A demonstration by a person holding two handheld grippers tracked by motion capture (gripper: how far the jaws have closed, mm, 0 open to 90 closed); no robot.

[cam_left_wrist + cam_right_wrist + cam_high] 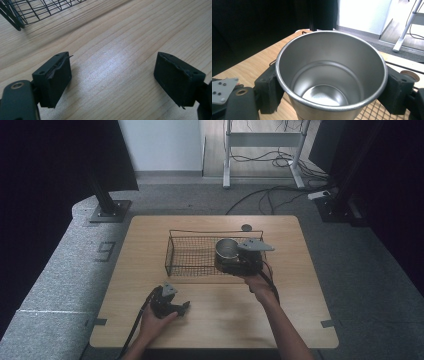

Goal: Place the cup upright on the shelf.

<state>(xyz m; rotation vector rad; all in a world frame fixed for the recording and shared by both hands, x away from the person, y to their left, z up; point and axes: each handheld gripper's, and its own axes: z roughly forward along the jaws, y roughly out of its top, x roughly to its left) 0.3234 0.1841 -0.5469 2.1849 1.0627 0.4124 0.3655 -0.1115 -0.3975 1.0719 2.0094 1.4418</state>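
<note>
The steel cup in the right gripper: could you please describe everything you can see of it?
The steel cup is a round, open-topped tumbler of brushed silvery metal with a rolled rim, tapering toward its base. It stands upright and empty, its floor bare and shiny. The right gripper clamps it from both sides, black pads pressing just below the rim, over the right end of the wire basket.
</note>
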